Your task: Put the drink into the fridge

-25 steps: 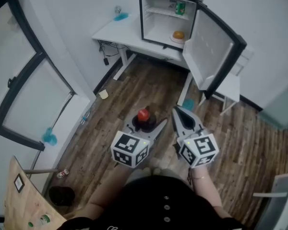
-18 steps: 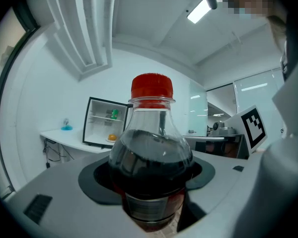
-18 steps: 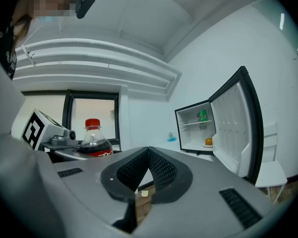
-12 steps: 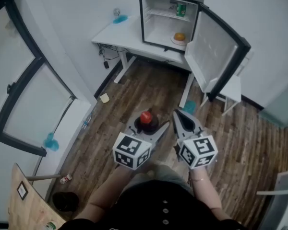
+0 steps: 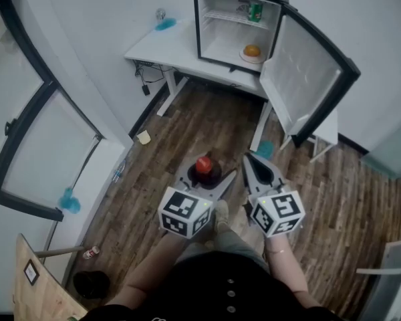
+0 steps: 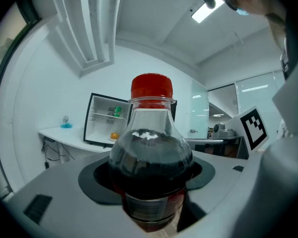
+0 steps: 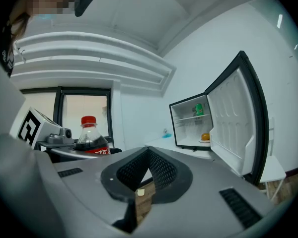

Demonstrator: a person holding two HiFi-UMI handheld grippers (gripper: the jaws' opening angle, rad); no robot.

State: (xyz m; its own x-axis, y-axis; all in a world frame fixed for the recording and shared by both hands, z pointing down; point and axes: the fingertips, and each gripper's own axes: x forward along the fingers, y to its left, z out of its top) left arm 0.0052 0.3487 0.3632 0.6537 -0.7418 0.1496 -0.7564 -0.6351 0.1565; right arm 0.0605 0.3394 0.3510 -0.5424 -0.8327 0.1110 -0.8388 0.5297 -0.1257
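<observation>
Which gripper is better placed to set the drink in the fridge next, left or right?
Left. The left gripper is clamped on the cola bottle, and the fridge stands ahead with its door open. The right gripper is shut and empty beside it.

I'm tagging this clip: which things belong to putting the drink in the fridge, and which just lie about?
Job: cola bottle, gripped by the left gripper; open fridge.
Lying about: green can and orange inside the fridge; crumpled paper on the floor; blue object on the desk.
</observation>
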